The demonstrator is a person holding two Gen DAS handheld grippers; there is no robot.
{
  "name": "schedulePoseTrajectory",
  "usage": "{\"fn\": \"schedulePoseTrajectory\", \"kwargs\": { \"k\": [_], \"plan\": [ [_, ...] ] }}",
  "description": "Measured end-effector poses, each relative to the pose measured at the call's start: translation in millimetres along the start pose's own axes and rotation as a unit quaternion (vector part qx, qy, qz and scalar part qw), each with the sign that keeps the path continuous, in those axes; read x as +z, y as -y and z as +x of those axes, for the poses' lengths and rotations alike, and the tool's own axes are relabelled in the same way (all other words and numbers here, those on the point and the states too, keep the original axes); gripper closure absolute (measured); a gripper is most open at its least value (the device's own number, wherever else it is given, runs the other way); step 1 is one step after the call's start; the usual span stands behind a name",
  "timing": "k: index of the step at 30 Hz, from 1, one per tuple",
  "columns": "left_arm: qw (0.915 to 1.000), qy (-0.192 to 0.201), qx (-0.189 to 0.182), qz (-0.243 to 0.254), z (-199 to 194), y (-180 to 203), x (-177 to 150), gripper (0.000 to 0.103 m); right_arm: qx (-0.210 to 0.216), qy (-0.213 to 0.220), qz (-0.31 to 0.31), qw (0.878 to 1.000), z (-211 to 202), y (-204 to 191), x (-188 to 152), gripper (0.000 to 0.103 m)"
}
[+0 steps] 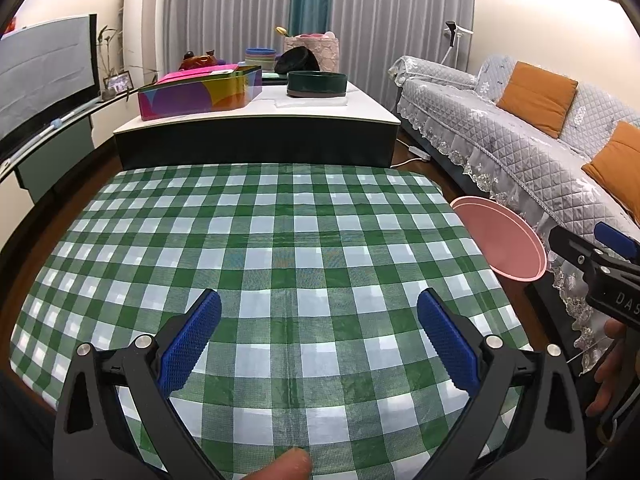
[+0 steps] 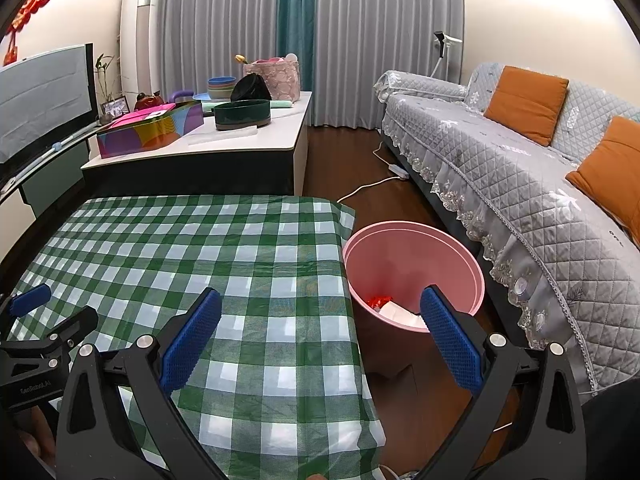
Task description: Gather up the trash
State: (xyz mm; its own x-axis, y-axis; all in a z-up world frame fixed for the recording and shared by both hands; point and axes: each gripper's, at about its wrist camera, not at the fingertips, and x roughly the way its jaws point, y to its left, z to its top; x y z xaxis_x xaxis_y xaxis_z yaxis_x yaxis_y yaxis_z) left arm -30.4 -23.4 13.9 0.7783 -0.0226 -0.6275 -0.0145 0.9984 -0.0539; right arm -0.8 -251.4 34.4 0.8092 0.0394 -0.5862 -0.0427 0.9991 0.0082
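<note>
Beside checked table (image 2: pixel 240 248), pink bin (image 2: pixel 412 240) upright, mouth up, trash (image 2: pixel 394 308) inside; both tools wide open, empty: left tool (image 1: pixel 318 312), right tool (image 2: pixel 320 312)

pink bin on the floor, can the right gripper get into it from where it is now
Probably yes: the right gripper is open, the pink bin stands open-topped just past the table edge, with nothing between.

The pink bin (image 2: pixel 414 276) stands upright on the wooden floor, just beside the right-hand edge of my table with the green check cloth (image 2: pixel 224 264), between the table and the sofa. It is round, open at the top, and wider at the rim than lower down. At its bottom lies the trash (image 2: pixel 394 309): something small and red beside crumpled white paper. I can't tell more about it.
</note>
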Motion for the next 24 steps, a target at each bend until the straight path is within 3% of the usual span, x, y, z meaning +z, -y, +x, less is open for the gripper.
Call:
{"fn": "schedulePoseTrajectory", "kwargs": {
  "k": [24],
  "plan": [
    [0.9999,0.011,-0.003,0.0,-2.4,3.7,2.3,0.008,0.005,0.003,-0.003,1.0,-3.0,-6.4,2.7,0.005]
  ]
}}
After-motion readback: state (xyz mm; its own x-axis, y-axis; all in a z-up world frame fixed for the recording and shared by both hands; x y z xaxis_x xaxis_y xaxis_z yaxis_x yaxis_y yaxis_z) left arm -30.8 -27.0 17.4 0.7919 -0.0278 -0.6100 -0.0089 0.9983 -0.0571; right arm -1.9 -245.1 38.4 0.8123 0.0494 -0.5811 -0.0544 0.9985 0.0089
